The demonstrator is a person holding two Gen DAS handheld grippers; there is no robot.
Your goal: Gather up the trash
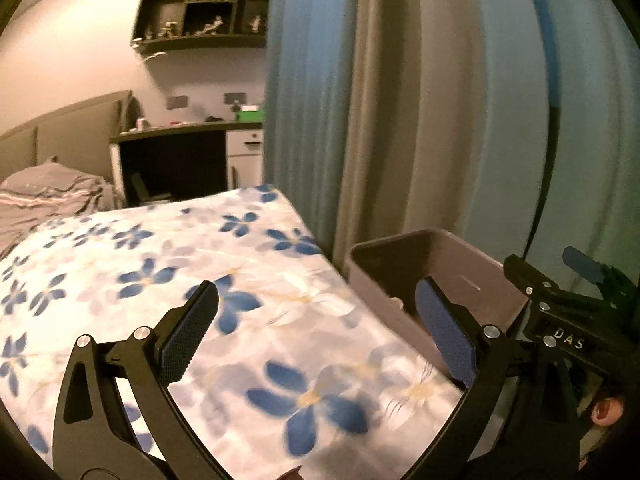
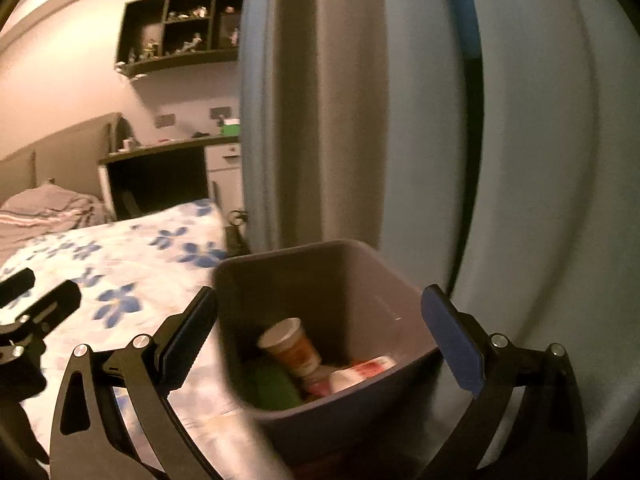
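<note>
A grey trash bin (image 2: 344, 276) stands on the floor beside the bed, against the curtain. Inside it lie a paper cup (image 2: 292, 344), a green item (image 2: 272, 388) and a red-and-white wrapper (image 2: 360, 372). My right gripper (image 2: 320, 296) hangs over the bin's mouth, open, with nothing between its pads. My left gripper (image 1: 316, 292) is open and empty above the bed's right edge, with the bin (image 1: 472, 264) just to its right. Each gripper shows in the other's view: the right gripper (image 1: 556, 270) beyond the bin, the left gripper (image 2: 36, 292) over the sheet.
The bed (image 1: 160, 280) has a white sheet with blue flowers and a grey striped blanket (image 1: 48, 192) at its head. A blue-grey curtain (image 1: 400, 120) hangs right behind the bin. A dark desk (image 1: 180, 132) and a wall shelf (image 1: 200, 12) stand at the back.
</note>
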